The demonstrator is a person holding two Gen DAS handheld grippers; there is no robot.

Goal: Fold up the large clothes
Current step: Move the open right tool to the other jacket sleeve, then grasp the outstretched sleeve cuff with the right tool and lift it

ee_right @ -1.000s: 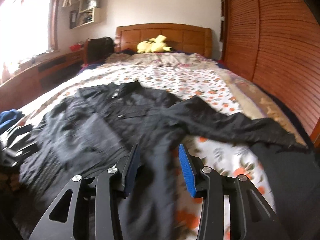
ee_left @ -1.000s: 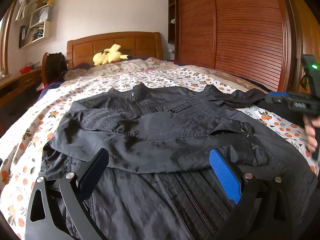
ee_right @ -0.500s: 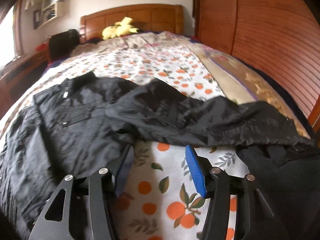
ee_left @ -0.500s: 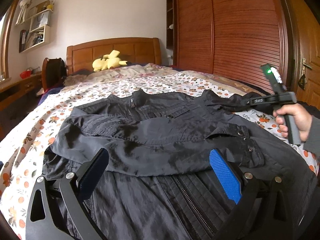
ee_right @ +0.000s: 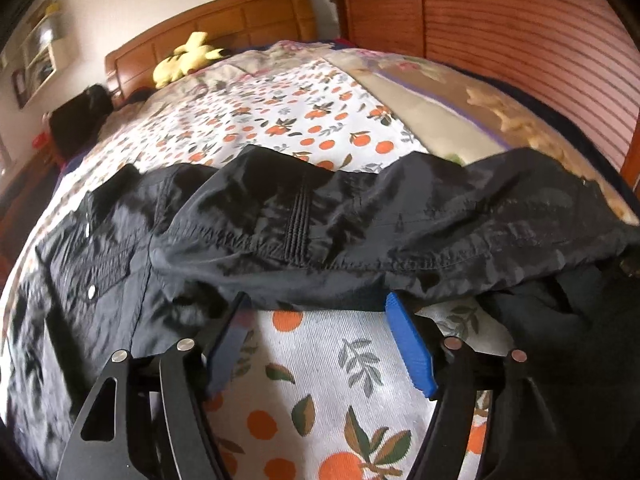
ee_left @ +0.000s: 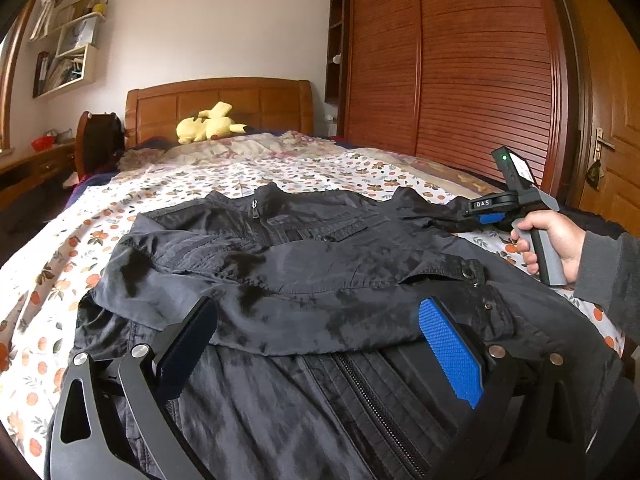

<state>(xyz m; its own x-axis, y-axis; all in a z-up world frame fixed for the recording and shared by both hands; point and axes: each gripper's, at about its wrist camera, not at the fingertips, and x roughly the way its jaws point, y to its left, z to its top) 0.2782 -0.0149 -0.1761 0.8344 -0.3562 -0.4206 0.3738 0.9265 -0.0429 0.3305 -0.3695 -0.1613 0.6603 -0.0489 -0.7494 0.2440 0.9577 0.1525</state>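
A black jacket [ee_left: 304,280] lies spread front-up on a bed whose sheet [ee_left: 60,264] is printed with oranges and leaves. One sleeve [ee_left: 280,300] is folded across the chest, its cuff ending at about 3 o'clock in the left wrist view. The other sleeve [ee_right: 400,232] stretches out sideways over the sheet, toward 3 o'clock in the right wrist view.

The left claw [ee_left: 316,344] hovers over the lower front of the jacket, just above the zip [ee_left: 372,400], its jaws spread wide with nothing gripped between them. The right claw [ee_right: 316,332] is held low at the near edge of the outstretched sleeve; its jaws are opening, and only bare sheet shows between them, the pads not pressing on cloth.

In the left wrist view, at 3 o'clock, a hand [ee_left: 556,236] in a grey cuff grips the handle of the right tool, whose body bears a small plate reading "DAS" [ee_left: 482,203]. A yellow plush toy [ee_left: 210,124] rests at the wooden headboard [ee_left: 220,96], at 12 o'clock
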